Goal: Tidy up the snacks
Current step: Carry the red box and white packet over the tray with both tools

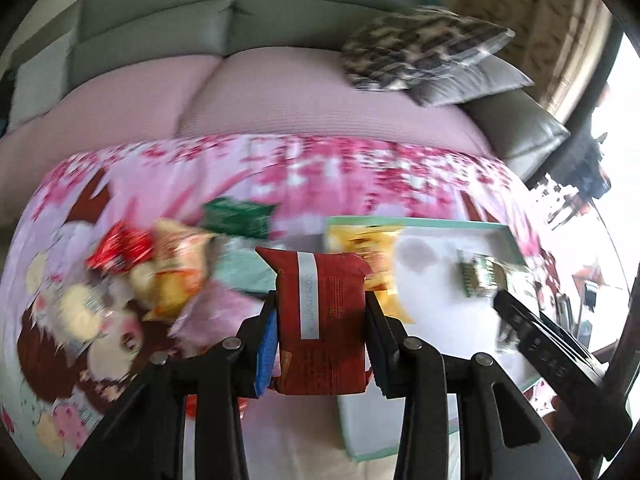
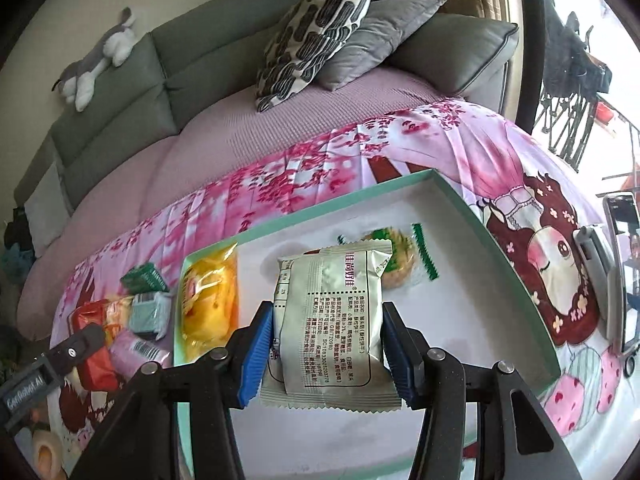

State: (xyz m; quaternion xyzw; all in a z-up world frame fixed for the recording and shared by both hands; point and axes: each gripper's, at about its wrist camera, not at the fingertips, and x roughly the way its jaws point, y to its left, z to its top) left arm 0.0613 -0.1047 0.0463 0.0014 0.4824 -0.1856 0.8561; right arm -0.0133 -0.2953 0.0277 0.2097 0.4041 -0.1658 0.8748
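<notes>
My left gripper is shut on a dark red snack packet, held above the near left edge of a shallow mint-rimmed tray. My right gripper is shut on a silver-white snack packet, held over the tray's white floor. In the tray lie a yellow packet at the left end and a clear cookie packet with green trim behind the silver one. The right gripper's body shows in the left wrist view.
A pile of loose snacks lies left of the tray: red, orange-yellow, green, mint and pink packets. All rest on a pink cartoon cloth. A sofa with cushions is behind. A phone stands at right.
</notes>
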